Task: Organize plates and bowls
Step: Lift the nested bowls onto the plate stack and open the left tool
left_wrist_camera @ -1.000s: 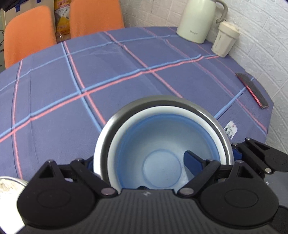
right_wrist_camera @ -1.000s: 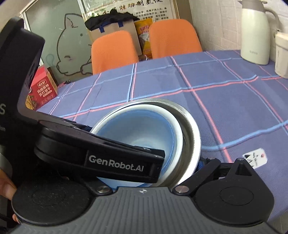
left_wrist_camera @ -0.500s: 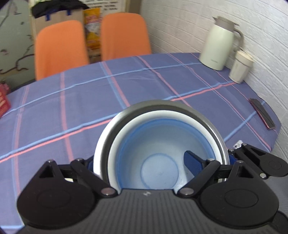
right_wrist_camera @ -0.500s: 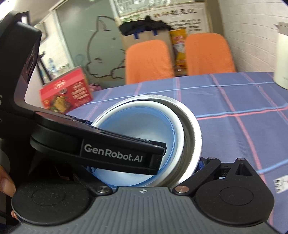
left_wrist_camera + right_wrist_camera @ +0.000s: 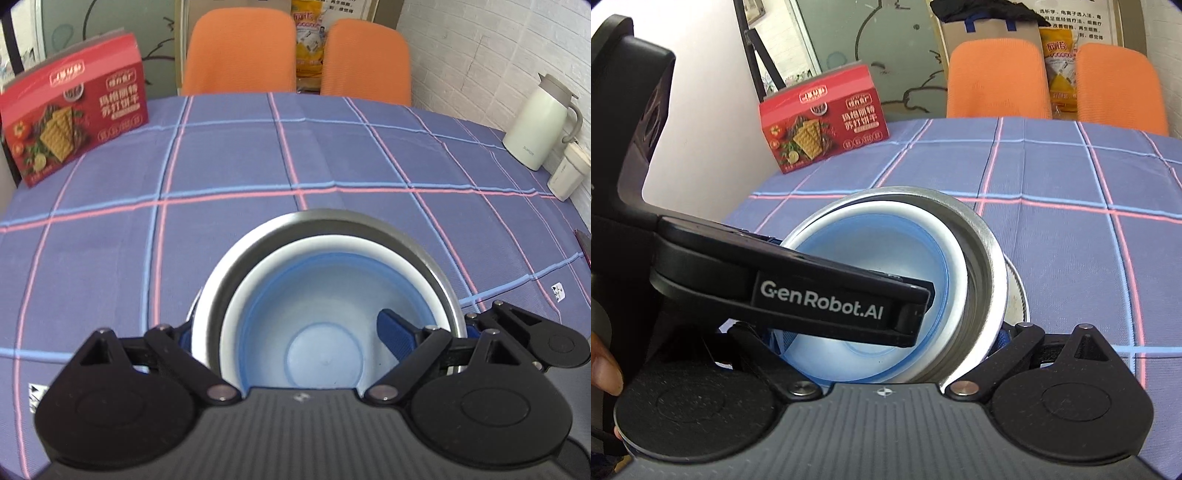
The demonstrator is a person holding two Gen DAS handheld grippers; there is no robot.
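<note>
A nested stack, a steel bowl (image 5: 325, 221) holding a white bowl (image 5: 332, 247) and a blue bowl (image 5: 325, 354), sits between the fingers of both grippers above the checked tablecloth. My left gripper (image 5: 291, 332) grips it, one blue pad (image 5: 395, 332) inside the blue bowl and the other finger outside at the left. My right gripper (image 5: 886, 332) holds the same steel bowl (image 5: 982, 258) from the other side. The left gripper's black housing (image 5: 812, 280) crosses over the blue bowl (image 5: 934, 266). A thin metal rim (image 5: 1015, 291) shows under the stack.
A red cracker box (image 5: 74, 122) stands at the table's far left edge. A cream kettle (image 5: 539, 122) and a lidded cup (image 5: 569, 170) stand at the right by the brick wall. Two orange chairs (image 5: 240, 51) are behind the table. A hand (image 5: 602, 369) holds the left gripper.
Both grippers have swung left with the bowl stack held the same way. The kettle slid to the right edge of view and the red box came into view.
</note>
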